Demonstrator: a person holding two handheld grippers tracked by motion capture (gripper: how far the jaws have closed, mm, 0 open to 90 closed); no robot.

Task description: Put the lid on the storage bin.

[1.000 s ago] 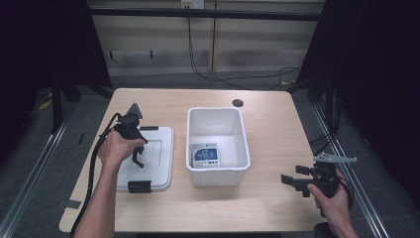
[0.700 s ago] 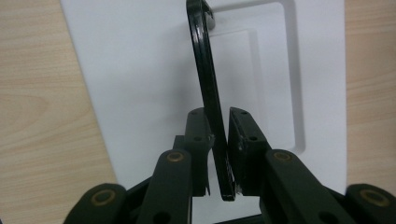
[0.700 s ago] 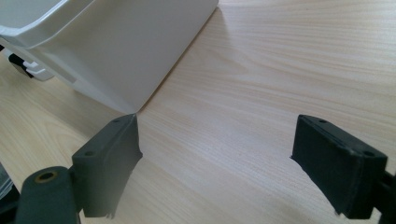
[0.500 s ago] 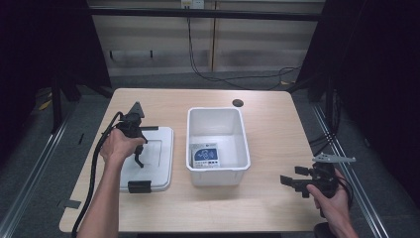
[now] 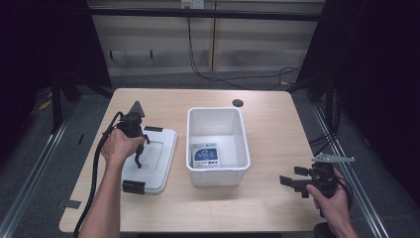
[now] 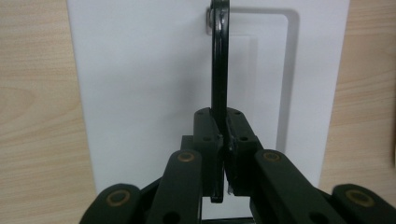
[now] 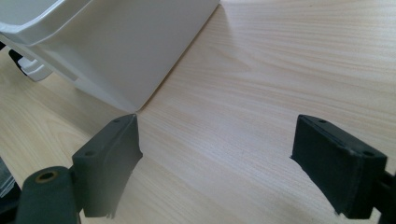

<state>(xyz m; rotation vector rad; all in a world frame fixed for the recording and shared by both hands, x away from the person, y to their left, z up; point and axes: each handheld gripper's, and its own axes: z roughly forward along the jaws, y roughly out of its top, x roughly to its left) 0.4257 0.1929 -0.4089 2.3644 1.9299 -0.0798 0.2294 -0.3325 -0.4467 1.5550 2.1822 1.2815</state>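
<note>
Jaws of the left gripper [image 6: 219, 154] clench the lid [image 5: 158, 153] handle [image 6: 218, 60]; right gripper [image 5: 297, 182] gapes at the desk's [image 5: 277, 129] four o'clock, bin [image 5: 218, 141] beside.

— What lies on the bench [image 5: 267, 119]?
— A white lid [image 5: 157, 163] at left, with the left gripper [image 5: 139, 154] over it, and an open white bin [image 5: 218, 146] beside it holding a printed card [image 5: 205, 155].
— And the right gripper [image 5: 292, 182]?
— Near the bench's right edge, well apart from the bin.
</note>
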